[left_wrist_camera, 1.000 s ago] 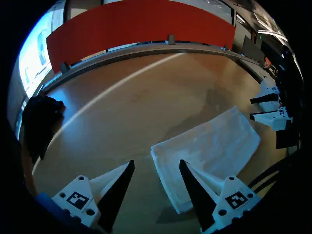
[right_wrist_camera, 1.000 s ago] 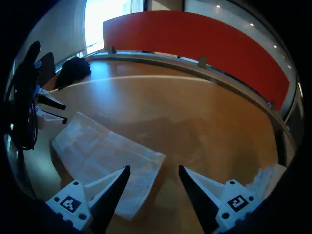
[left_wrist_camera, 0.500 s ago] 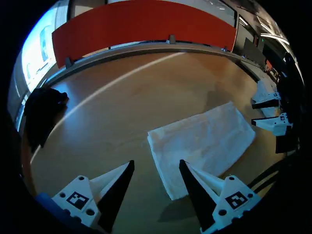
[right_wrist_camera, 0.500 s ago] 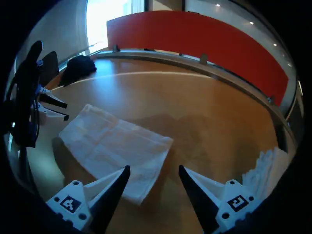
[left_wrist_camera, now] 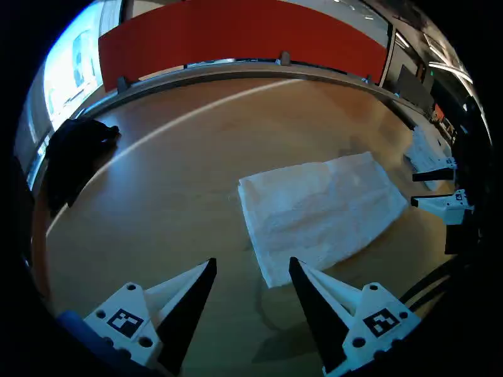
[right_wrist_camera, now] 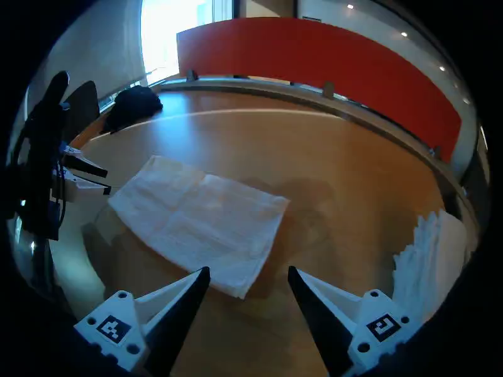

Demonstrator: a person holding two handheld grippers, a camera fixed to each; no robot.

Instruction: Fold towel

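A white folded towel [left_wrist_camera: 317,208] lies flat on the wooden table [left_wrist_camera: 188,176]. My left gripper [left_wrist_camera: 251,270] hovers open just short of the towel's near corner, with nothing between its fingers. In the right gripper view the same towel [right_wrist_camera: 198,220] lies ahead and to the left of my right gripper [right_wrist_camera: 248,279], which is also open and holds nothing. The right gripper [left_wrist_camera: 440,188] appears at the right edge of the left gripper view, beyond the towel. At the left edge of the right gripper view the left gripper [right_wrist_camera: 85,176] is held by a dark-sleeved arm.
A stack of white folded towels [right_wrist_camera: 434,257] sits at the table's right side; the same stack [left_wrist_camera: 427,147] appears far right in the left gripper view. A black bundle [left_wrist_camera: 72,154] lies near the far left corner. A red partition [right_wrist_camera: 320,63] stands behind the table's back rail.
Both grippers have pulled back from the towel, which now lies farther ahead of the fingers in both views. The towel stays flat on the table. More of the towel stack has come into view.
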